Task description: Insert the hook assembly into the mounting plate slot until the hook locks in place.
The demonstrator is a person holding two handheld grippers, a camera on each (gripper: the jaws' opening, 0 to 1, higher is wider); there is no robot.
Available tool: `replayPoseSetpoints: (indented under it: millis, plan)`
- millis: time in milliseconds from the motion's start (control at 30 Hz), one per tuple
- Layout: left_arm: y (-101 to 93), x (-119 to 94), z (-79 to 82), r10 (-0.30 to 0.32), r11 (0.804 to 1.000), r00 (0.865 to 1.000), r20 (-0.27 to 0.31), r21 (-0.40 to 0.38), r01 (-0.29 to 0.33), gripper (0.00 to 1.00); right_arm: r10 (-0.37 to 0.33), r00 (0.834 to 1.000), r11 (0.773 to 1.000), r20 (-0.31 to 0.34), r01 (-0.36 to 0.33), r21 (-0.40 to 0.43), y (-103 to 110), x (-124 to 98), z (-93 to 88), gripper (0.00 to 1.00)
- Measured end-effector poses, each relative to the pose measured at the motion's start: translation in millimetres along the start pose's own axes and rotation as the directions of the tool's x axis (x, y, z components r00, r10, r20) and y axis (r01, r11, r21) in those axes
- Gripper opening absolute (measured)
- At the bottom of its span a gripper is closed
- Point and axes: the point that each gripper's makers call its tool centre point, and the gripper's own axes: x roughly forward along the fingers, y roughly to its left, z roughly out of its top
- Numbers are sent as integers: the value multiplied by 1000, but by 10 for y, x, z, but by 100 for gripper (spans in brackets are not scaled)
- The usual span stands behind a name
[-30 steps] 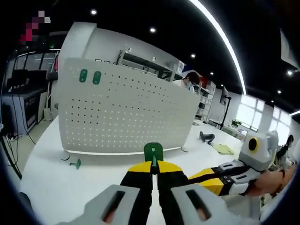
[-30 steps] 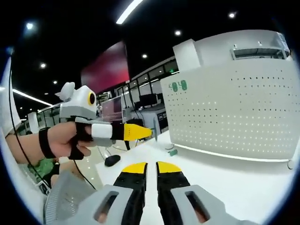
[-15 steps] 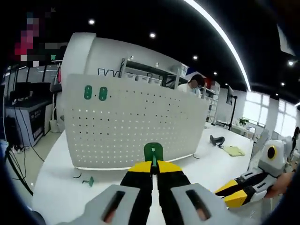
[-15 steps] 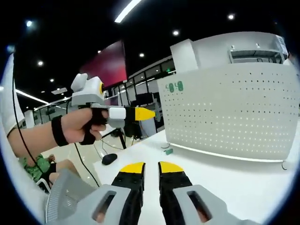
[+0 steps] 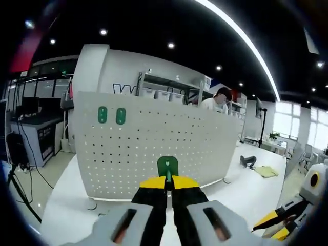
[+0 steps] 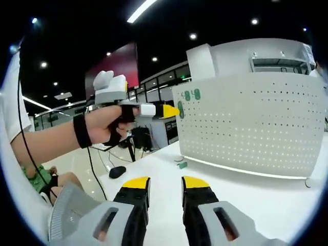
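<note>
Left gripper view first — my left gripper (image 5: 167, 182) has its jaws pressed together on the green hook (image 5: 167, 166), which sticks up just past the yellow tips. Dead ahead of those tips stands the pegboard (image 5: 154, 148), apart from the hook, so nothing is inserted yet. Two green hooks (image 5: 111, 115) already sit near its upper corner. Right gripper view — my right gripper (image 6: 164, 185) is spread and holds nothing, low over the table (image 6: 256, 197); to its left, a spare hook (image 6: 182, 165) lies by the board's foot. I'd say the pick-up is done; approach, slotting and locking remain.
</note>
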Motion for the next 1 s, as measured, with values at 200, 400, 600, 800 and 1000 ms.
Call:
replayPoseSetpoints:
  millis: [200,400,600,800,1000]
  plan:
    - [127,141,28,40,999,999,2,14,-41,2,-18,1000,1000,-6,18,3,-44,-22,7,25]
    - [214,225,35,66,997,998,-2,35,-66,2,-49,999,999,-9,49,13,-119,-51,-22,25]
    - [272,367,57,74,997,997,-18,36,-73,2,-54,998,998,-11,54,19,-139,-25,-42,27]
    - [318,479,158,80,995,997,-6,55,-80,2,-70,998,997,-6,70,24,-210,-32,-21,27]
    - [380,553,256,104,992,995,6,68,-104,2,-80,997,996,-11,81,26,-248,-64,-41,27]
